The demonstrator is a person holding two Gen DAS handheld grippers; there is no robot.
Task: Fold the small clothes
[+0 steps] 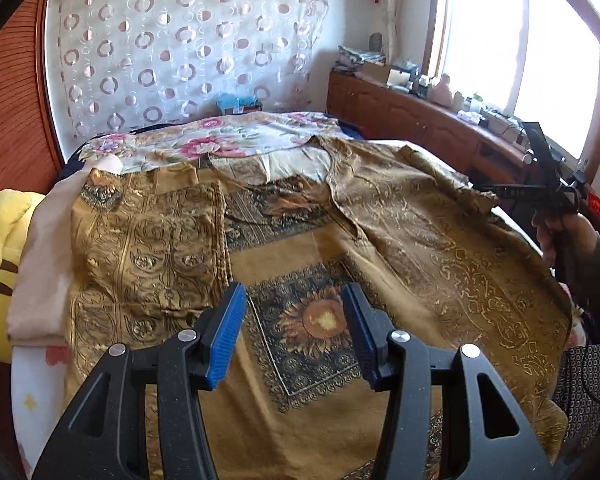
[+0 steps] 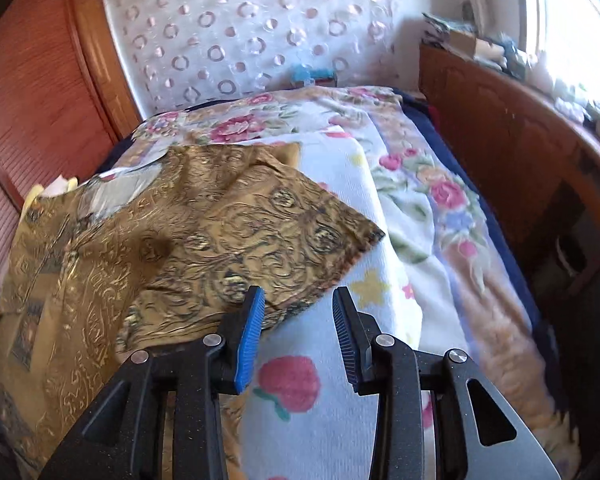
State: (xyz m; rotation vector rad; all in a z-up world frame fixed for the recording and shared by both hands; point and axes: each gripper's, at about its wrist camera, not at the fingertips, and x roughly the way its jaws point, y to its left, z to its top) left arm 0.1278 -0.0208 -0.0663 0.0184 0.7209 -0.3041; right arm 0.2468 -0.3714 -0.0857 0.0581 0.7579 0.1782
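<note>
Both jaws are standing part open and holding nothing: the left gripper is hovering over the garment, and the right gripper is sitting just beside its folded sleeve. The garment is lying across the bed, sleeves turned inward. Folding is looking partly done; the body is still waiting.

Yellow plush toy at bed's edge, floral quilt, circle-patterned curtain, cluttered wooden cabinet

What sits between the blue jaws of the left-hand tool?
In the left wrist view, nothing is gripped; behind the gap the golden garment's sunflower panel shows.
</note>
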